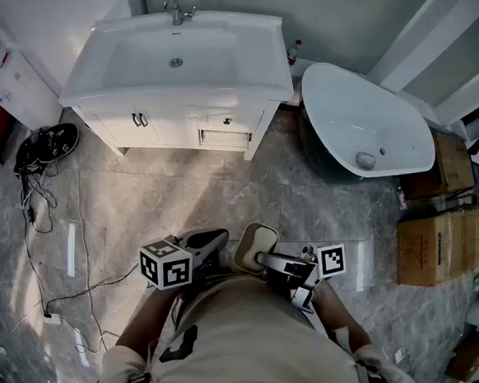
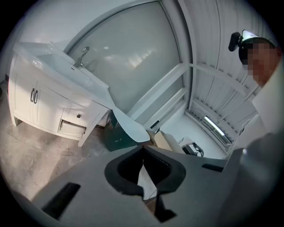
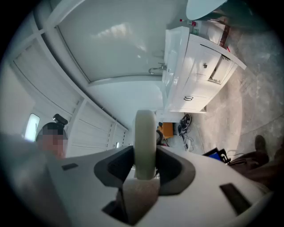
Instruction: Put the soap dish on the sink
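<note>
The beige soap dish (image 1: 255, 244) stands on edge between the jaws of my right gripper (image 1: 264, 257), which is shut on it close to my body. In the right gripper view the soap dish (image 3: 145, 137) rises as a narrow pale slab from the right gripper (image 3: 145, 153). My left gripper (image 1: 217, 241) is beside it on the left, shut with nothing held; the left gripper (image 2: 143, 150) has its tips meeting. The white sink (image 1: 145, 91) with its faucet (image 1: 175, 5) tops a cabinet at the far side of the floor, well away from both grippers.
A white bathtub (image 1: 401, 145) stands right of the sink cabinet. Cardboard boxes (image 1: 442, 246) line the right wall. Black cables (image 1: 37, 244) and a dark bundle (image 1: 46, 147) lie on the floor at the left. The marble floor (image 1: 223, 196) stretches between me and the cabinet.
</note>
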`<state>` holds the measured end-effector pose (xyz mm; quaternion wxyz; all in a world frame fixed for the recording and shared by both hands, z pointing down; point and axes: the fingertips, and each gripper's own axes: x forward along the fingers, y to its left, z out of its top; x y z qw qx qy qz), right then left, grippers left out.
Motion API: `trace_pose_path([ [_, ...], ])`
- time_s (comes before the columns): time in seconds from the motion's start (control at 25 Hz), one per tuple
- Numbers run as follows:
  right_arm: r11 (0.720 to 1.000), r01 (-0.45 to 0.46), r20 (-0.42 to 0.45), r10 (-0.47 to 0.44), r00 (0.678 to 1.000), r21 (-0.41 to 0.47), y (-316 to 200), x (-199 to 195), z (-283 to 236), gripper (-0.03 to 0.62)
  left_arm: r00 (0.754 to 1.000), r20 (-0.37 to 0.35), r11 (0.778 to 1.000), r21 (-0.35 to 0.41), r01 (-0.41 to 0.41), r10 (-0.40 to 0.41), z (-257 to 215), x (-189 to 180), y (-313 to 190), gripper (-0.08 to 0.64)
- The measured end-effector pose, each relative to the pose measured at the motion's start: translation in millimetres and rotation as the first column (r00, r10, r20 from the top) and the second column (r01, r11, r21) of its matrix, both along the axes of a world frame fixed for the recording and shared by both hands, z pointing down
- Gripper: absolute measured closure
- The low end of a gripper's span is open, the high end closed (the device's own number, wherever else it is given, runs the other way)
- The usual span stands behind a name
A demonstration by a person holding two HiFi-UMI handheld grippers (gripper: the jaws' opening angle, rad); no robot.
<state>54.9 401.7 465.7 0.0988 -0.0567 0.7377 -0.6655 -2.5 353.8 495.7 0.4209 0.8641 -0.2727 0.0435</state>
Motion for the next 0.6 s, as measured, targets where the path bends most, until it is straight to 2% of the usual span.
trace_pose_path([
  [0.16, 1.0, -0.011, 0.006, 0.011, 1.0, 0.017, 6, 33, -4, 0.428, 0.999, -0.031, 0.999, 0.022, 0.027, -0.026, -10, 39, 7, 0.54],
  [0.28, 1.0, -0.012, 0.005, 0.012, 1.0, 0.014, 8, 54, -3, 0.428, 0.999, -0.021, 0.999, 0.043, 0.03, -0.029, -13, 65, 11, 0.54],
  [0.6, 1.0, 0.002, -0.002, -0.002, 1.0, -0.004, 11, 88, 0, 0.428, 0.997, 0.001, 0.996, 0.038, 0.075, -0.075, -13, 95, 16, 0.54],
])
